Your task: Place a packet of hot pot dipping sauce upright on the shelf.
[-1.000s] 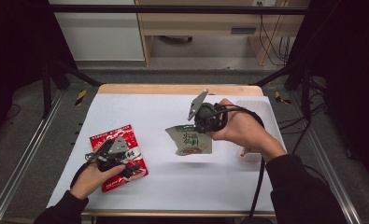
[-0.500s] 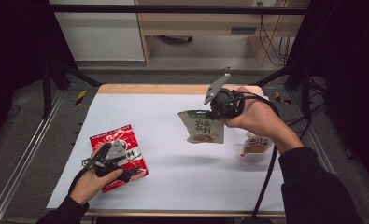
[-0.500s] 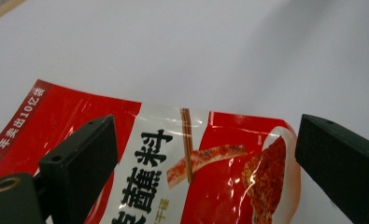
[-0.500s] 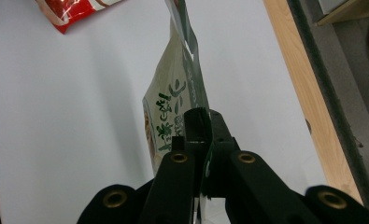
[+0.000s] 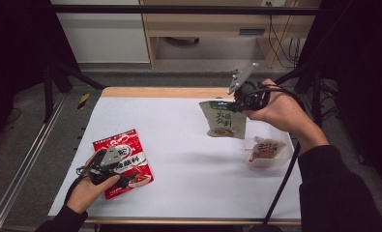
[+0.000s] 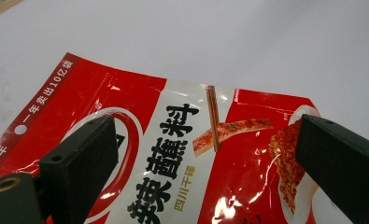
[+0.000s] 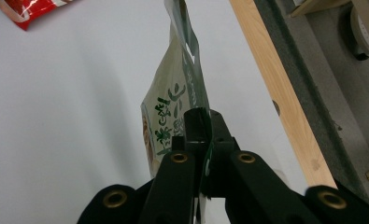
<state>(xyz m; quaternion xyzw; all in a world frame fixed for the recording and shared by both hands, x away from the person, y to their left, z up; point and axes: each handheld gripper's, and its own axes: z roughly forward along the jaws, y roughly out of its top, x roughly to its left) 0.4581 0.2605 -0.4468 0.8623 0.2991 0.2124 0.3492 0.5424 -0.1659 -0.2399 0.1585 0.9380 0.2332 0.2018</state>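
A red seasoning packet (image 5: 125,161) (image 6: 187,163) lies flat at the table's front left. My left gripper (image 5: 112,170) (image 6: 205,158) hovers over it, jaws spread wide to either side of the print, open. My right gripper (image 5: 239,102) (image 7: 205,126) is raised above the table's back right, shut on the top corner of a green-and-cream seasoning packet (image 5: 223,120) (image 7: 175,100), which hangs free in the air. Below it a clear plastic tray (image 5: 281,159) holds a small brown packet (image 5: 266,147).
The white tabletop (image 5: 188,145) has a wooden far edge (image 5: 164,92) (image 7: 285,93). Metal frame rails (image 5: 29,154) run along the left side. A black cable (image 5: 285,179) trails from the right gripper across the tray's front.
The right gripper has lifted the green packet from the table's middle and carried it back and to the right, above the tray. The left gripper has stayed over the red packet.
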